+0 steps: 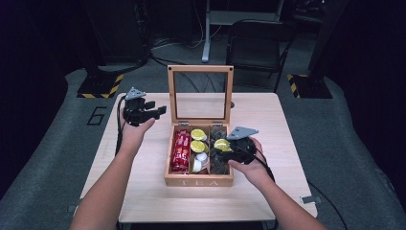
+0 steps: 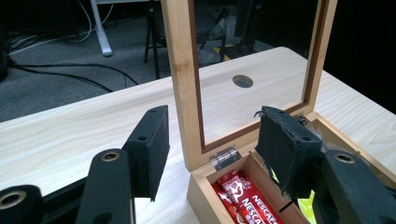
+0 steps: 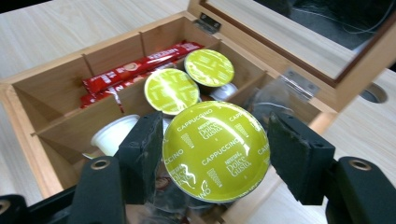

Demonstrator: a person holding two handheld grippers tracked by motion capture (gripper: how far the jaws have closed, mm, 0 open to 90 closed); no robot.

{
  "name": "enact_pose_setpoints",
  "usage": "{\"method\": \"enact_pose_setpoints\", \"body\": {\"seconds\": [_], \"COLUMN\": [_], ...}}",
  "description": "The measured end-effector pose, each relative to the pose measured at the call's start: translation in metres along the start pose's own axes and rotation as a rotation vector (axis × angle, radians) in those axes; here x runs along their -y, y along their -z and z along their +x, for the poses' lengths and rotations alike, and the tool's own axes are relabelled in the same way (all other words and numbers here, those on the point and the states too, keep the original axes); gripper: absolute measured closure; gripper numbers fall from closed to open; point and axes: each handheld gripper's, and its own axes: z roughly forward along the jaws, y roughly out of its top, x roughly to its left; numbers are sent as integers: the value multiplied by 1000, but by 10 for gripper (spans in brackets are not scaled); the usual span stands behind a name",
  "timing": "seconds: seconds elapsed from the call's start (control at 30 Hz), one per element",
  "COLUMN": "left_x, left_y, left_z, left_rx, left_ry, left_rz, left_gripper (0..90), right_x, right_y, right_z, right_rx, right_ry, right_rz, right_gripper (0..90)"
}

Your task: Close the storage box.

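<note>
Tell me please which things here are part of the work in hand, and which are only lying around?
In the work:
- right gripper, shut on the capsule
- capsule, green lid, printed Cappuccino
- wooden tea box, lid open
- two more green-lidded capsules in the middle compartment

Lying about:
- red Nescafe sachets in their compartment
- left gripper, open, holding nothing
- black chair beyond the table

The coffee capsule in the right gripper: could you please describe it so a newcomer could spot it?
Start at the open wooden box. Above its right compartment, the right gripper holds a coffee capsule. Unlike the two green-lidded capsules lying in the middle compartment, it is lifted.
</note>
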Motion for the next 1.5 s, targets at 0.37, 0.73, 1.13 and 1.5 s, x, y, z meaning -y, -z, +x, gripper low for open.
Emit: {"method": "enact_pose_setpoints", "body": {"seconds": [0.37,0.73,1.13,1.5], "left_x": [0,0,1,1], "left_y": [-1,-2,-1,-1], "left_z": [-2,-2,-1,-2], "left_rx": [0,-1,-2,0], "left_ry": [-1,-3,0,1], "left_rz": [3,5,6,11], "left_gripper": [434,434,433,433], "right_x": [7,13,18,39], "right_y": [14,23,29,32], "right_z": [-19,-31,-41,-53], "right_rx": [45,77,112,162], "right_ry": [-38,-61,-82,-123], "right_rz": [-15,-19,-21,-2], "right_gripper": [366,366,366,366]}}
